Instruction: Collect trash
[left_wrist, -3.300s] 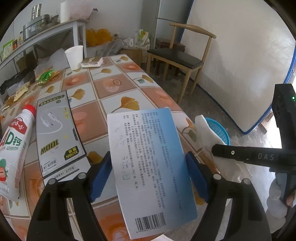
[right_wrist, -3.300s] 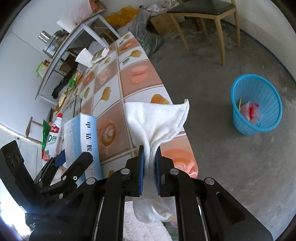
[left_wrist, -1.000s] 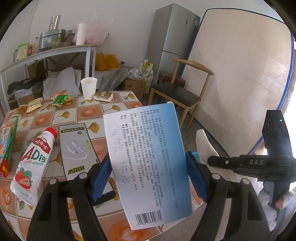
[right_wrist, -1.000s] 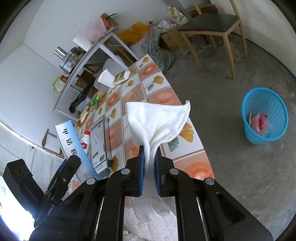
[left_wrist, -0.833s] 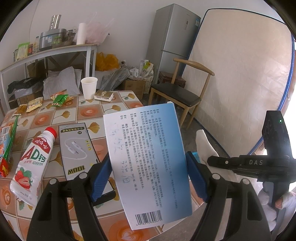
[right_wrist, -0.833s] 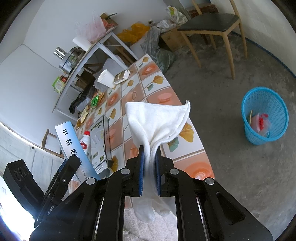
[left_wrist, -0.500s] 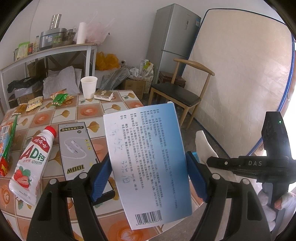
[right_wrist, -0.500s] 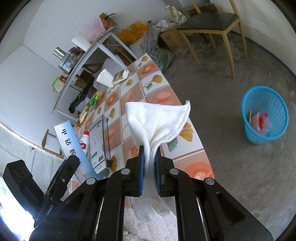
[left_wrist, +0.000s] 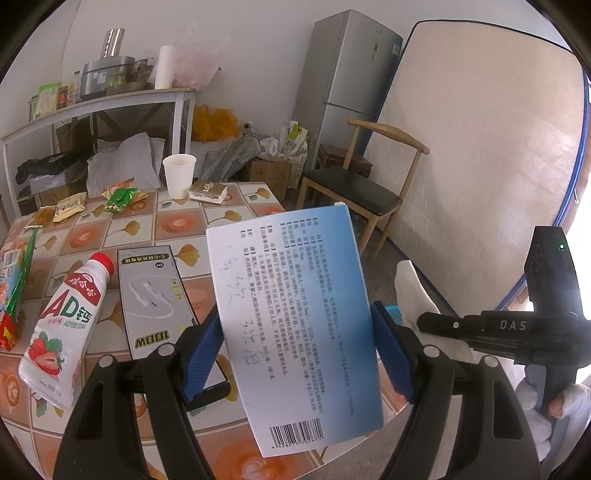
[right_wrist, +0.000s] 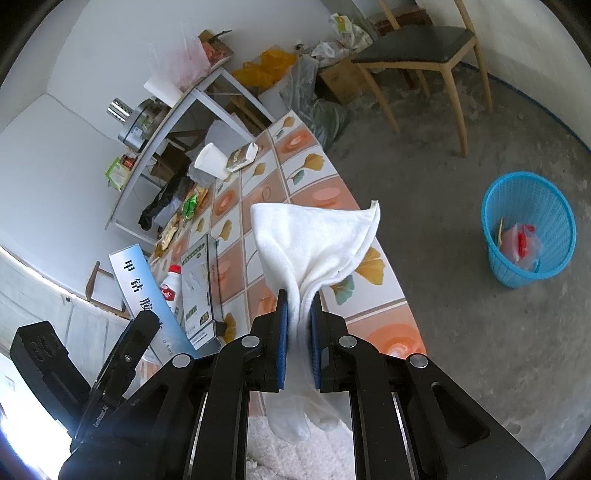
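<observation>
My left gripper (left_wrist: 295, 347) is shut on a flat blue-and-white medicine box (left_wrist: 291, 317) and holds it up over the near edge of the tiled table (left_wrist: 177, 225). The box also shows at the left of the right wrist view (right_wrist: 142, 280). My right gripper (right_wrist: 298, 328) is shut on a white cloth (right_wrist: 314, 243), raised above the table's right edge. The cloth's tip also shows in the left wrist view (left_wrist: 410, 284). A blue trash basket (right_wrist: 528, 236) with some litter stands on the floor to the right.
On the table lie a white AD milk bottle (left_wrist: 66, 325), a grey charger box (left_wrist: 155, 299), a paper cup (left_wrist: 179, 175), a small pack (left_wrist: 207, 191) and snack wrappers (left_wrist: 118, 197). A wooden chair (left_wrist: 365, 188), a fridge (left_wrist: 347, 92) and a shelf (left_wrist: 92, 107) stand beyond.
Both grippers have risen and tilted up since 3.3 s ago, each keeping its hold. Over the last second there is almost no movement.
</observation>
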